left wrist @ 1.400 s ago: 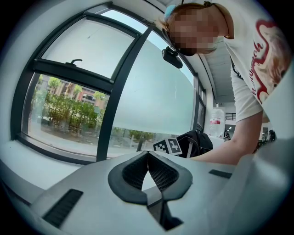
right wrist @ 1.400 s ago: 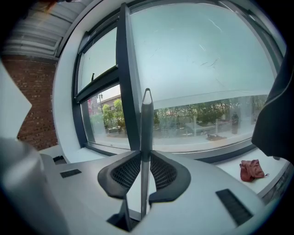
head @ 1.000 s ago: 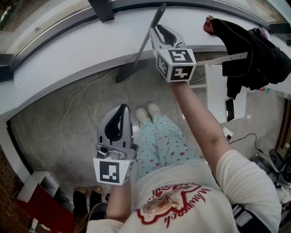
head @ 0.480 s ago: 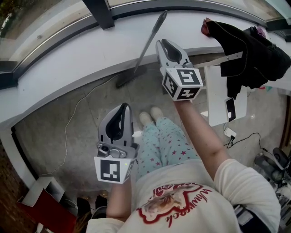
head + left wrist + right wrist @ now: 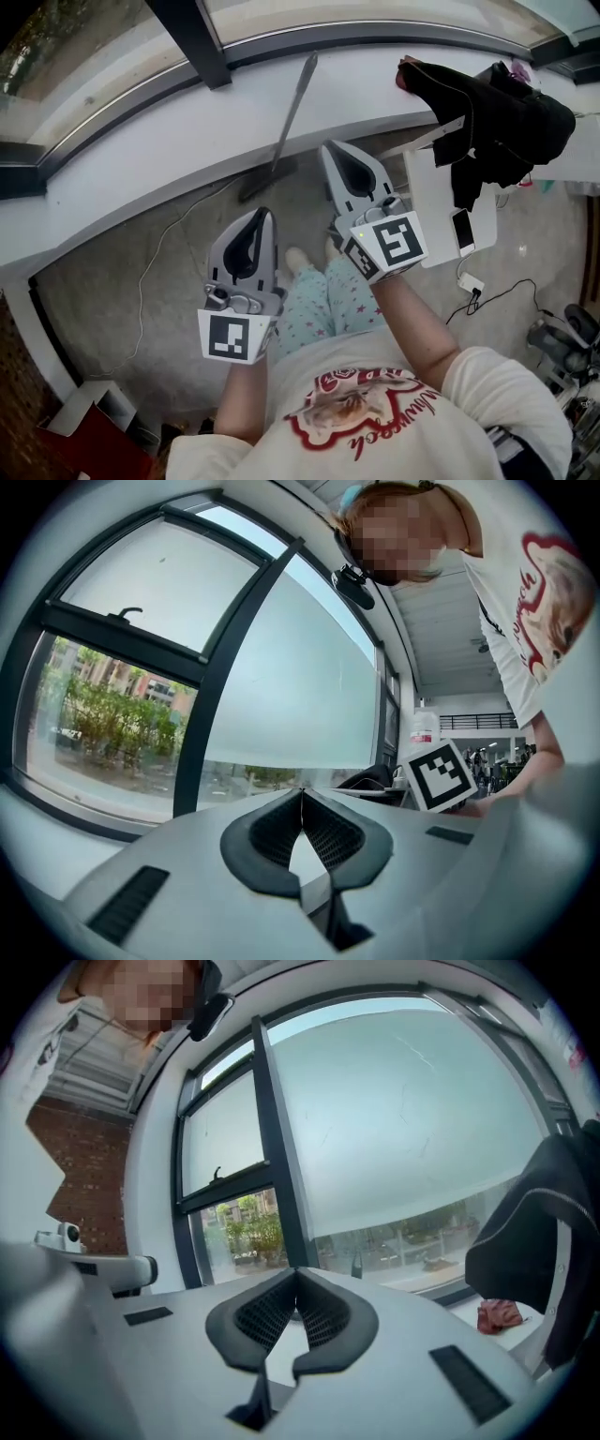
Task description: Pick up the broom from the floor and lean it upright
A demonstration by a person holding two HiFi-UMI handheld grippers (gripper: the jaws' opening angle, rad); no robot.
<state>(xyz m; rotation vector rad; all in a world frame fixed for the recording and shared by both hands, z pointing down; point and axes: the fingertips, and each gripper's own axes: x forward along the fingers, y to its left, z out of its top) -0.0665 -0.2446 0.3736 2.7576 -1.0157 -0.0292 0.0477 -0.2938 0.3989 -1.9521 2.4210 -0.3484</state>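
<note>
The broom (image 5: 292, 111) is up off the ground and leaning steeply against the white ledge (image 5: 131, 141) under the window (image 5: 84, 47). Its dark head rests on the concrete floor (image 5: 84, 291) at the foot of the ledge and its handle tip reaches the sill. From where the person stands it is at roughly 12 o'clock, a shade towards 11. Neither claw touches it. The right gripper (image 5: 331, 148) is held just beside the broom head, at its 3 o'clock. Its own view shows its jaws (image 5: 296, 1271) pressed together with nothing between them. The left gripper (image 5: 262, 215) hangs at about 6 o'clock from the broom head, and its jaws (image 5: 302, 791) are likewise closed tip to tip and empty. In the right gripper view a thin dark stub just past the tips may be the top of the broom handle, though it is too small to be sure. Off at 2 o'clock a black garment (image 5: 497, 112) is heaped on the ledge with a red cloth (image 5: 409, 73) beside it. A phone (image 5: 461, 230) lies on a white board (image 5: 433, 202) below. A thin cable (image 5: 141, 272) trails over the floor at 9 o'clock.
</note>
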